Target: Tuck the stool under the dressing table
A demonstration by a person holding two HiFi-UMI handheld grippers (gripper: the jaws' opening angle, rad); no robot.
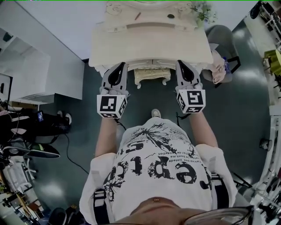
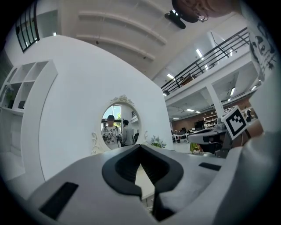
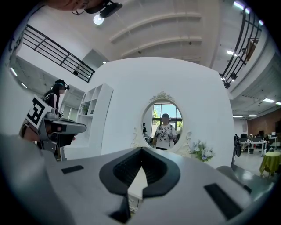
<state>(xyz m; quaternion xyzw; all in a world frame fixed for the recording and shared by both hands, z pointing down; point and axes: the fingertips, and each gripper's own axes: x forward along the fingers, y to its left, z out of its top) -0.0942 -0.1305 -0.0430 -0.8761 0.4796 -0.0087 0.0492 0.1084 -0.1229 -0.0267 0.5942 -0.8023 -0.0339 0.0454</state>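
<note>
The cream dressing table (image 1: 149, 41) stands ahead of me against the white wall, with its oval mirror (image 2: 117, 124) (image 3: 163, 121) facing both gripper views. The carved cream stool (image 1: 152, 75) sits under the table's front edge, and only its near rim and two legs show. My left gripper (image 1: 121, 66) hovers over the table's front left part, raised above the top, with its jaws shut on nothing (image 2: 140, 147). My right gripper (image 1: 181, 63) is level with it over the front right part, also shut and empty (image 3: 141, 150). Neither one touches the stool.
A flower bunch (image 1: 203, 11) (image 3: 201, 152) stands on the table's back right corner. A grey chair (image 1: 222, 37) with a bag (image 1: 217, 67) sits right of the table. A white shelf unit (image 1: 27, 70) stands at the left. Cables and gear lie on the dark floor (image 1: 246, 110).
</note>
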